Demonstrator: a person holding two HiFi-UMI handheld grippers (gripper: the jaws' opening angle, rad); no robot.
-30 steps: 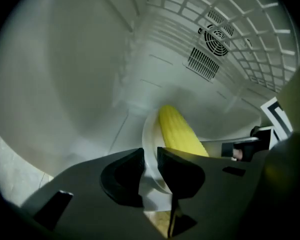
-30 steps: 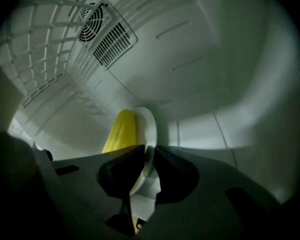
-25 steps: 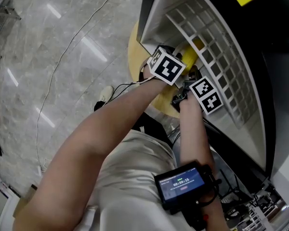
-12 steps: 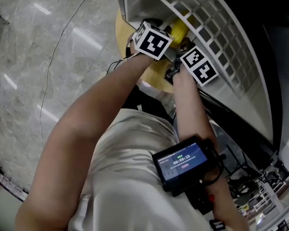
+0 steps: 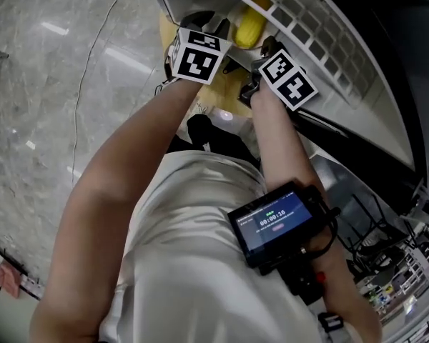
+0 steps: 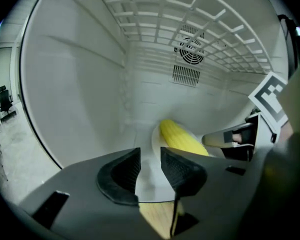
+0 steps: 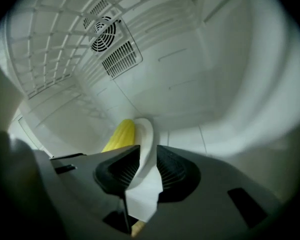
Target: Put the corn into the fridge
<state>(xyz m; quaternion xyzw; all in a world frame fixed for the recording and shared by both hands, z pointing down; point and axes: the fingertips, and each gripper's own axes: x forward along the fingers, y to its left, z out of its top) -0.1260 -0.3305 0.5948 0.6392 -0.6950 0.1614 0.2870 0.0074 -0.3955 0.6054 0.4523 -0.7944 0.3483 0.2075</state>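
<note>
Left gripper [image 6: 150,159] clamps the white plate [image 6: 149,184], right gripper [image 7: 147,159], jaws just opening, loosely straddles it, and the corn [image 6: 182,139] points lengthwise far into the fridge [image 6: 80,84].

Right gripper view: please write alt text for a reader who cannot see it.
The right gripper has just been opening its jaws, a white plate between them, inside a white fridge. A yellow corn cob lies on the plate, below a fan vent.
</note>
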